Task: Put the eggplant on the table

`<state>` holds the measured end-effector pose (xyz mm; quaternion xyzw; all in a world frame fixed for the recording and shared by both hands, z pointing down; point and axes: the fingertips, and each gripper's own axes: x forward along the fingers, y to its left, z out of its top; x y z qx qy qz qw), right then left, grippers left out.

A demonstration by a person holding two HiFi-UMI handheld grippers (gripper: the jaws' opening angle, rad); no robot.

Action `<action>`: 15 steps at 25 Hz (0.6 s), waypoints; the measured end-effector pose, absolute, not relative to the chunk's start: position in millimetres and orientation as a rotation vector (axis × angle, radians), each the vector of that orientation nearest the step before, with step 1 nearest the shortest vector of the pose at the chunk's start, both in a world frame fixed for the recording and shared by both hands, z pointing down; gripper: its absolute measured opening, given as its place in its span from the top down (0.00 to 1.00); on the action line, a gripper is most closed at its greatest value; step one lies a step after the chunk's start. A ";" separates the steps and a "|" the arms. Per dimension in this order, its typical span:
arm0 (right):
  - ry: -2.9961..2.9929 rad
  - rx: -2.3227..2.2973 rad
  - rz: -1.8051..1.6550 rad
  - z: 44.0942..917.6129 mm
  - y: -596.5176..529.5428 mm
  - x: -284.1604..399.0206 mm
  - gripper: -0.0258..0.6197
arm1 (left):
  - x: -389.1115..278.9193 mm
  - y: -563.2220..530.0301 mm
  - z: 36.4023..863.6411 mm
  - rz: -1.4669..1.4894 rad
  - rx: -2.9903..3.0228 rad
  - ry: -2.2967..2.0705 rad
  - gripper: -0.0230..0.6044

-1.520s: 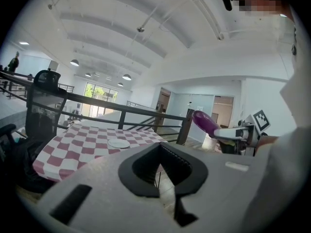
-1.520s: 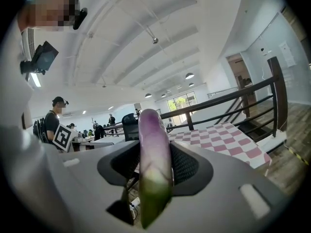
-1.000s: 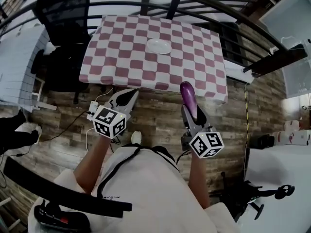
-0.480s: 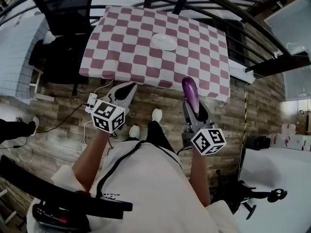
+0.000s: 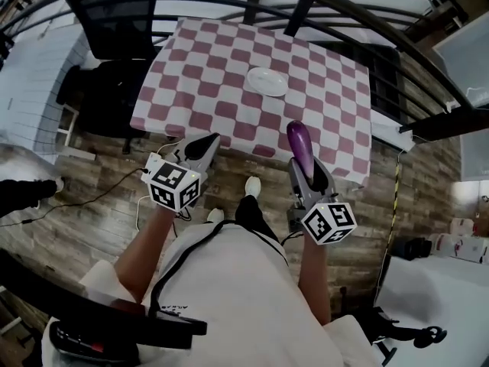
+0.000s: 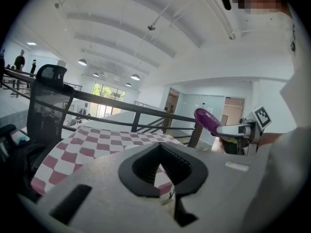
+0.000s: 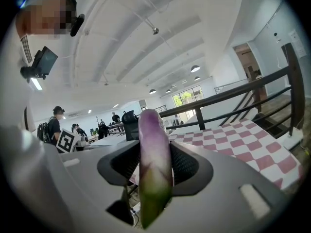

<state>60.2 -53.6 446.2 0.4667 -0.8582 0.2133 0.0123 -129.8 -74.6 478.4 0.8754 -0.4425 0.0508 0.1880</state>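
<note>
Ahead stands a table [image 5: 206, 75] under a pink-and-white checked cloth, with a small white plate [image 5: 267, 81] near its middle. It sits on a wood-plank floor [image 5: 107, 174]. A black railing [image 5: 299, 14] curves behind it and a black office chair [image 5: 114, 10] stands off its far left corner. The room is a large white hall with ceiling lamps.

The eggplant [image 5: 300, 145] is off the table, pinched between the jaws of the right gripper [image 5: 307, 170]. Its long axis runs along the jaws. The rounded purple end points forward, toward the table, and in the head view it overlaps the cloth's near edge. The green stem end points back into the gripper. The left gripper [image 5: 205, 141] is held beside it, nearer the table's left half. Its jaw tips are pressed together with nothing between them.

Both grippers carry cubes with black-and-white square markers. A line of small print on the person's white shirt [image 5: 229, 297] cannot be read.
</note>
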 end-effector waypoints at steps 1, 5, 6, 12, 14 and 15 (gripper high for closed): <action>-2.681 1.443 0.668 447.9 -64.0 63.4 0.66 | -126.8 -83.2 478.7 0.147 2.458 -1.256 0.96; -2.700 1.394 0.680 453.1 -113.4 79.4 0.66 | -112.9 -122.4 477.6 0.154 2.434 -1.301 0.96; -2.707 1.379 0.675 452.2 -127.0 82.9 0.66 | -108.9 -133.1 476.2 0.157 2.431 -1.311 0.96; -2.734 1.270 0.632 448.9 -193.7 100.0 0.66 | -86.3 -189.2 466.3 0.151 2.396 -1.379 0.96; -2.738 1.233 0.633 453.2 -211.6 107.6 0.66 | -77.9 -204.2 465.9 0.145 2.378 -1.406 0.96; -2.740 1.215 0.637 456.8 -221.0 111.5 0.66 | -73.7 -211.3 466.3 0.144 2.371 -1.420 0.96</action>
